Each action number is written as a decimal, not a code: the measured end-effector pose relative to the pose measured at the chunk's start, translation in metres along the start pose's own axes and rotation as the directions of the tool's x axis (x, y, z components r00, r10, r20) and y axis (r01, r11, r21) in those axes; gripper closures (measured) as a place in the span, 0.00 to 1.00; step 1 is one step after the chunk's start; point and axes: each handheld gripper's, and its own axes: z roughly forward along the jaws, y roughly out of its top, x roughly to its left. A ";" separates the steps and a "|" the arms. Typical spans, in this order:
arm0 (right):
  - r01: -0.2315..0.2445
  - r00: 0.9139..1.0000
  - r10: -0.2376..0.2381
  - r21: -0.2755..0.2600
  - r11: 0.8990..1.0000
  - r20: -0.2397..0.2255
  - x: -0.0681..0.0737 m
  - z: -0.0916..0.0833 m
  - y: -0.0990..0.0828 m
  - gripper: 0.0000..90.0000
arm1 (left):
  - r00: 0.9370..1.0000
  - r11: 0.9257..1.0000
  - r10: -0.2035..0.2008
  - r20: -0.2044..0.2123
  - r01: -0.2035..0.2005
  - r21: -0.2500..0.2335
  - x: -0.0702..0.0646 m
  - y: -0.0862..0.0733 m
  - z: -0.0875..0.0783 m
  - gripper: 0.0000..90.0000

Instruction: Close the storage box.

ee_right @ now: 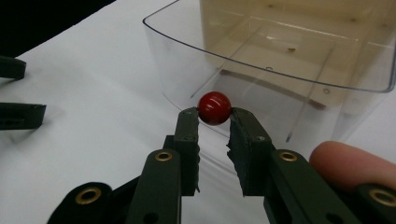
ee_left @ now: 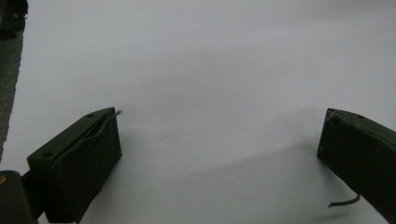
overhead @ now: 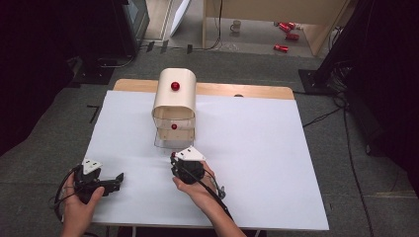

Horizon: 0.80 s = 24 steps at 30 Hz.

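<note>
While the right gripper [ee_right: 214,122] pinches the red ball knob [ee_right: 215,108] of the lower clear drawer [ee_right: 280,65], the drawer stands pulled out from the cream two-drawer cabinet [overhead: 174,96], which sits toward the far edge of the white surface [overhead: 257,163], a little left of its middle. That grip makes sense for the work in hand: the knob is the drawer's only handle, and taking it at the fingertips lets the hand draw the drawer straight along its runners toward the near edge. Its jaws are narrow, closed on the knob from both sides, with the pads pressing on the ball and nothing else between them. A fingertip of the right hand [overhead: 197,185] rests on the gripper's body. In the high view the upper drawer's red knob [overhead: 175,86] sits untouched on the closed front above

The left gripper [overhead: 118,178] waits near the near left corner of the surface, well apart from the cabinet, probably kept out of the drawer's path. Its jaws stand wide, holding nothing, with bare white surface between them in the left gripper view
</note>
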 end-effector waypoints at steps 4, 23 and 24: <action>-0.001 1.000 0.001 0.003 1.000 0.008 -0.003 0.004 0.003 0.83 | 1.000 1.000 0.000 0.000 0.000 0.000 0.000 0.000 0.000 0.00; -0.006 0.999 0.006 0.012 1.000 0.033 -0.016 0.023 0.016 0.83 | 1.000 1.000 -0.002 -0.001 0.002 -0.002 0.000 0.000 0.000 0.00; -0.008 0.999 0.008 0.011 1.000 0.031 -0.016 0.023 0.017 0.84 | 1.000 1.000 -0.002 -0.001 0.002 -0.002 0.000 0.000 0.000 0.00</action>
